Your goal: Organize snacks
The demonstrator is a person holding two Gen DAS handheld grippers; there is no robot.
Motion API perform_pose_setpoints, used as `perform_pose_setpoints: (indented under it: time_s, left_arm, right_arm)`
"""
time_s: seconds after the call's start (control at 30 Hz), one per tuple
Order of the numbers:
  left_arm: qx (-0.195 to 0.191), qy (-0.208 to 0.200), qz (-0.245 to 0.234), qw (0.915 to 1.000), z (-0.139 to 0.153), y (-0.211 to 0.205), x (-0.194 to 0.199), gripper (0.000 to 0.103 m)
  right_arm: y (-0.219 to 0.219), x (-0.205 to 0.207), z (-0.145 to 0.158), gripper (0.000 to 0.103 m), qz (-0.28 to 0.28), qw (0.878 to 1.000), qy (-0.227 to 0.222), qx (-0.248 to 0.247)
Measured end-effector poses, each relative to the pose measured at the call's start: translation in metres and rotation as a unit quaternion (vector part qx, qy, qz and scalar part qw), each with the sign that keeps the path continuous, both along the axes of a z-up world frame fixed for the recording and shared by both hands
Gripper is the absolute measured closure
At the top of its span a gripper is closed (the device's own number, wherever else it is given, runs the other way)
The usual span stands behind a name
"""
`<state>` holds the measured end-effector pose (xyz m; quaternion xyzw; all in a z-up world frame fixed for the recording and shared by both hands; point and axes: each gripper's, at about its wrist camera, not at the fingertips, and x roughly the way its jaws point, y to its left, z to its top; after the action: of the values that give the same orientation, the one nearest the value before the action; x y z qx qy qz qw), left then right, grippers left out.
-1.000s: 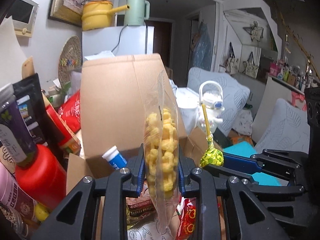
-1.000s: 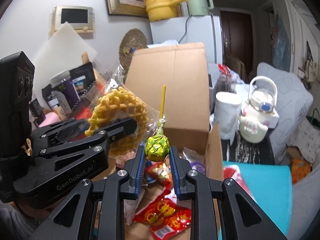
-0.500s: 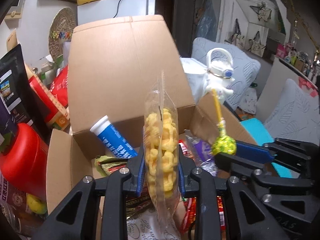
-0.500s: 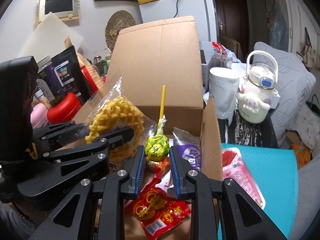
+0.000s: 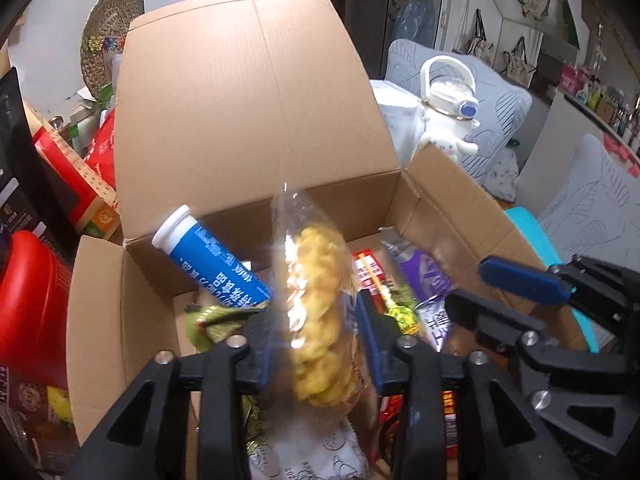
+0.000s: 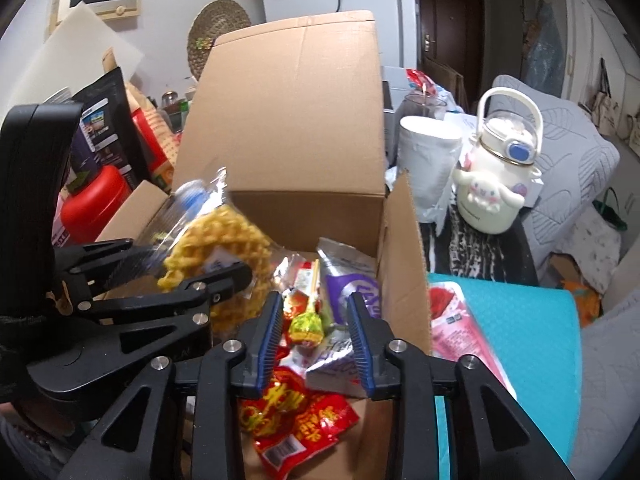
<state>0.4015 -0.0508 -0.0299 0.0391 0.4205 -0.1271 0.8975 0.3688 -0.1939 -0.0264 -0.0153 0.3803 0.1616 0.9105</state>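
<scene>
An open cardboard box (image 5: 256,128) (image 6: 296,120) holds several snacks. My left gripper (image 5: 316,352) has spread wide; the clear bag of yellow waffle snacks (image 5: 320,320) (image 6: 224,256) hangs blurred between its fingers over the box. My right gripper (image 6: 316,336) is open above the box. The green-wrapped lollipop (image 6: 306,326) (image 5: 400,316) with a yellow stick lies loose on the snacks between its fingers. A blue tube with a white cap (image 5: 212,260) leans in the box's back left corner.
A red packet (image 6: 296,412) and a purple packet (image 6: 352,292) lie in the box. A red jar (image 5: 28,304) and dark bags stand left of the box. A white character kettle (image 6: 496,172) and a teal mat (image 6: 520,340) are to the right.
Both grippers dropped lower over the box and opened. The lollipop left the right gripper and lies in the box. The left fingers spread off the waffle bag.
</scene>
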Motion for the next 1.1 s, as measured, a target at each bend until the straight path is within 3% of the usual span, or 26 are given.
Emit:
perform_pose_setpoints:
  time_s: [0.2, 0.27, 0.4, 0.77, 1.1]
  left_arm:
    - [0.007, 0.01, 0.001, 0.9999, 0.002, 0.0, -0.001, 0.064]
    - [0.01, 0.008, 0.004, 0.9999, 0.003, 0.001, -0.001, 0.064]
    - [0.019, 0.006, 0.009, 0.9998, 0.008, 0.002, -0.005, 0.064]
    - [0.01, -0.053, 0.002, 0.9985, 0.043, 0.005, -0.029, 0.064]
    - [-0.003, -0.095, 0.009, 0.9955, 0.092, 0.012, -0.064, 0.063]
  right_arm:
    - [-0.005, -0.003, 0.006, 0.069, -0.008, 1.0, -0.007, -0.006]
    - [-0.008, -0.006, 0.01, 0.061, -0.013, 1.0, -0.013, -0.006]
    - [-0.013, -0.01, 0.017, 0.061, -0.02, 1.0, -0.021, -0.007]
    - [-0.018, -0.031, 0.035, 0.061, -0.022, 0.999, -0.033, -0.002]
    - [-0.014, -0.065, 0.076, 0.061, -0.016, 0.997, -0.078, 0.001]
